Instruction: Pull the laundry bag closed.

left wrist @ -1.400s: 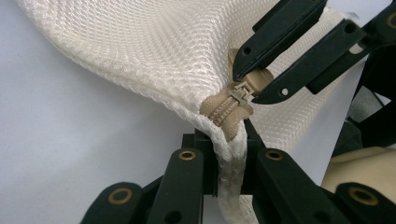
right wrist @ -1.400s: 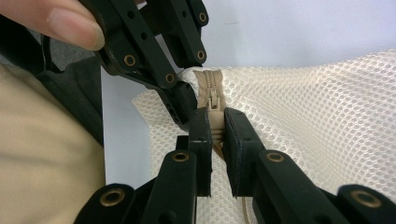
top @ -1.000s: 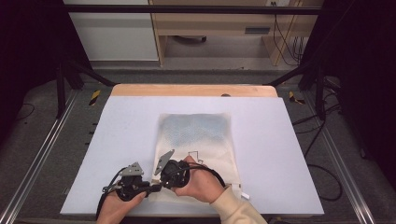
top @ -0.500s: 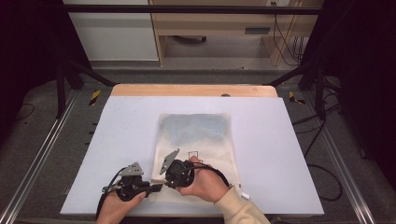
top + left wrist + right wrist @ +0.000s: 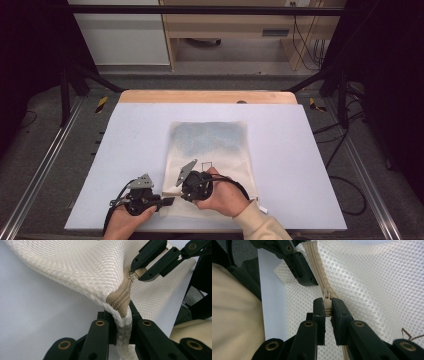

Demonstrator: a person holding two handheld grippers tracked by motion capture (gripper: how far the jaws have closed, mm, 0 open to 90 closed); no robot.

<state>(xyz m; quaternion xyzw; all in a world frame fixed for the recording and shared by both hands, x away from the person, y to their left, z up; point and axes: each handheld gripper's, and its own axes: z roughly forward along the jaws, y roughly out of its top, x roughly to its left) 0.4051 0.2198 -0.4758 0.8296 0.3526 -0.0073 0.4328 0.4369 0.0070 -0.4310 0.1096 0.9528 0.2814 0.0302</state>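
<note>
At the near edge of a white table (image 5: pixel 300 150), a person's two hand-held grippers work the zipper (image 5: pixel 318 272) of a cream mesh bag (image 5: pixel 210 145). The left gripper (image 5: pixel 122 322) is clamped on the bag's corner where the zipper ends, holding the fabric lifted off the table. Just beyond it, the right gripper (image 5: pixel 326 307) is closed on the tan zipper pull (image 5: pixel 327 305). The slider sits close to the pinned corner, so the zip appears to be at one end of its run, with nearly the whole length left to travel; whether it is being opened or closed cannot be told. Farther out, the bag lies flat across the table's centre, its far half showing a bluish-grey shade through the mesh.
</note>
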